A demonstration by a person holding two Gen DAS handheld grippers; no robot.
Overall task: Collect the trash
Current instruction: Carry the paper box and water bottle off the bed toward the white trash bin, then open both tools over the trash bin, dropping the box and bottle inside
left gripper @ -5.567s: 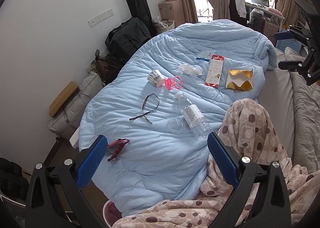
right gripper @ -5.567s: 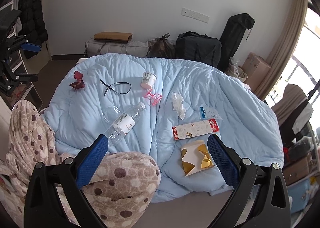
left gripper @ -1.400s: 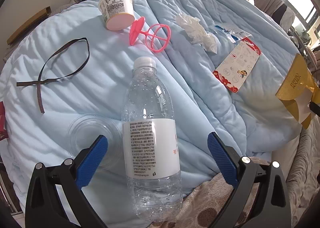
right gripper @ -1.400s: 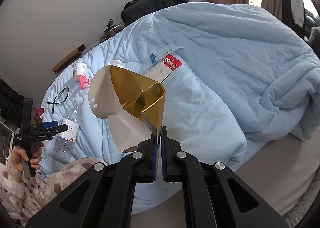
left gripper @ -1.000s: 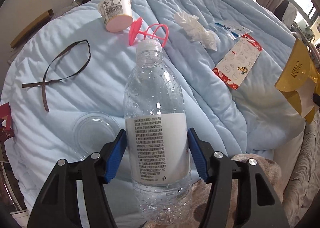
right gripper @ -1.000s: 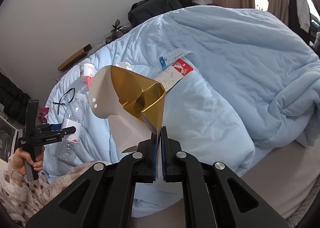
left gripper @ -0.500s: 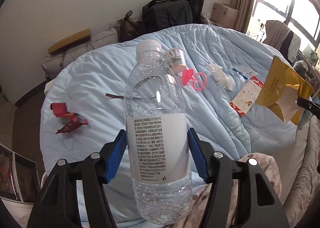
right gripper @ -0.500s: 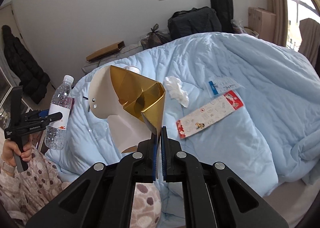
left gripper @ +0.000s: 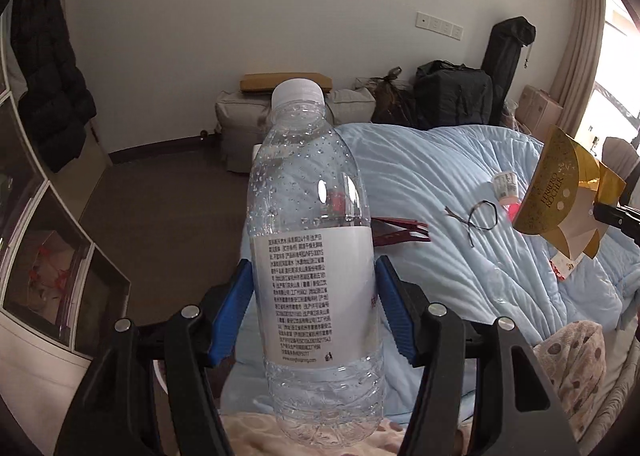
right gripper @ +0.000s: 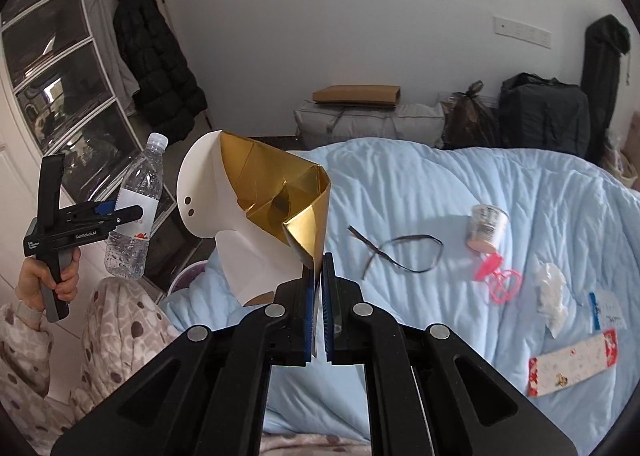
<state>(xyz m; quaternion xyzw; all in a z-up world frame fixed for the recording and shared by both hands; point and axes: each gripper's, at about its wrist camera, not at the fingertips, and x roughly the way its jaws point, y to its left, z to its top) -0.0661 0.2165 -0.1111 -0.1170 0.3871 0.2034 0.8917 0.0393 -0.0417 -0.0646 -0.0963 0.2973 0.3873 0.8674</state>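
Note:
My left gripper point(left gripper: 314, 306) is shut on a clear plastic water bottle point(left gripper: 310, 256) with a white label, held upright in the air off the bed's left edge; it also shows in the right wrist view point(right gripper: 136, 211). My right gripper point(right gripper: 318, 284) is shut on the edge of a gold and white chocolate box point(right gripper: 264, 207), held above the blue duvet point(right gripper: 480, 191); the box also shows in the left wrist view point(left gripper: 560, 199). On the duvet lie a paper cup point(right gripper: 486, 225), a dark ribbon point(right gripper: 400, 252), a pink plastic piece point(right gripper: 496, 278), a crumpled tissue point(right gripper: 554, 296), a red and white card point(right gripper: 572, 362) and a red wrapper point(left gripper: 400, 232).
A spotted beige blanket point(right gripper: 116, 320) covers the near corner. Bags point(right gripper: 544, 115), a grey bundle point(right gripper: 368, 123) and a cardboard piece point(right gripper: 356, 95) line the far wall. A black coat point(right gripper: 156, 71) hangs beside glass-front drawers point(left gripper: 44, 256) at the left. A purple-rimmed container point(right gripper: 184, 282) shows beside the bed.
Both grippers have swung left towards the drawers and floor, carrying the bottle and the gold box with them. Both grips are unchanged.

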